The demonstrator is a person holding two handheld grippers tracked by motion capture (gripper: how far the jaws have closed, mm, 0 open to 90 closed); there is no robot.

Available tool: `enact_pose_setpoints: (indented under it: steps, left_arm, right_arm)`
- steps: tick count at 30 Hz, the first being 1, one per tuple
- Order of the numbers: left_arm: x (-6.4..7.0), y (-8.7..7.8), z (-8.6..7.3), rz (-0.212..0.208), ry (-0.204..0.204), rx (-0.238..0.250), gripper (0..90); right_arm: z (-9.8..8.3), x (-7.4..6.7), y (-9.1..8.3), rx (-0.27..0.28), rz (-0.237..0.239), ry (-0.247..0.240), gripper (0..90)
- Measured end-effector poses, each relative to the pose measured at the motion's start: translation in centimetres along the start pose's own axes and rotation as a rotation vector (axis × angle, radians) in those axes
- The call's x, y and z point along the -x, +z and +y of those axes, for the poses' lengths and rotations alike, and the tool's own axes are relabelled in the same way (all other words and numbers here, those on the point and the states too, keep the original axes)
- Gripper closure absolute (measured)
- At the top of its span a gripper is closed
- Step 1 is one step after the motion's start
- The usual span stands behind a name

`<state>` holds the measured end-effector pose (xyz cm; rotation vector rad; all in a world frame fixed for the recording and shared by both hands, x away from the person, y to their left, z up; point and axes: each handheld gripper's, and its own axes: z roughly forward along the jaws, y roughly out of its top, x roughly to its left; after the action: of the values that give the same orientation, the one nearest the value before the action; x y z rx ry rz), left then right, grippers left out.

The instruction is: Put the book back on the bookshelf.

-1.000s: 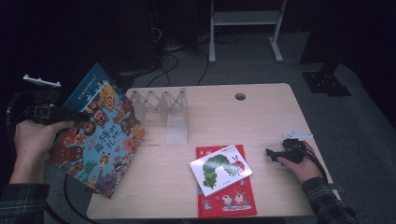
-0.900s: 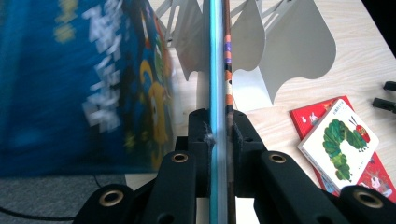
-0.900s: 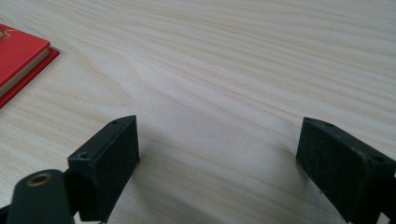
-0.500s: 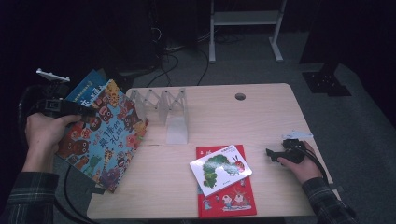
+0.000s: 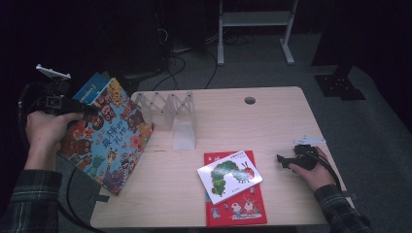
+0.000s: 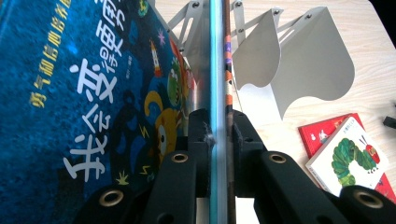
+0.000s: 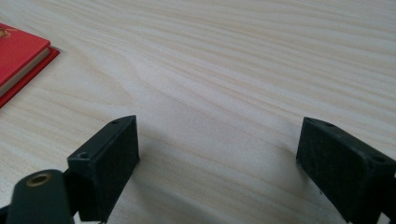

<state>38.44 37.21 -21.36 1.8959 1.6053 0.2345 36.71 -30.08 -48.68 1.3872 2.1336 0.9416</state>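
- Your left gripper, at the left edge of the high view, is clamped on two picture books held together, its jaws pinching their edges.
- The books hang tilted over the table's left edge, in the left third of the frame; the colourful cover faces up, the blue one sits behind.
- Just right of the books, in the upper middle, a folding metal book rack stands on the table.
- Lower centre, a white caterpillar book lies on top of a red book.
- At the right, your right gripper rests on the table, jaws wide apart with bare wood between them.
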Motion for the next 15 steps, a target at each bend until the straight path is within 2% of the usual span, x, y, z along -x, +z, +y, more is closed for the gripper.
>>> enact_pose_setpoints:
  steps: [8, 10, 15]
  left_arm:
    - [-0.1, -1.1, 0.7, 0.002, -0.007, 0.011, 80.9]
    - [-0.2, -1.5, 0.8, 0.018, -0.005, 0.033, 80.9]
    - [-0.5, -1.4, 1.2, 0.038, -0.019, 0.044, 80.8]
  right_arm:
    - [0.0, 0.0, 0.0, 0.0, 0.0, 0.0, 11.9]
    - [0.0, 0.0, 0.0, 0.0, -0.001, 0.0, 11.8]
    - [0.0, 0.0, 0.0, 0.0, -0.001, 0.001, 11.7]
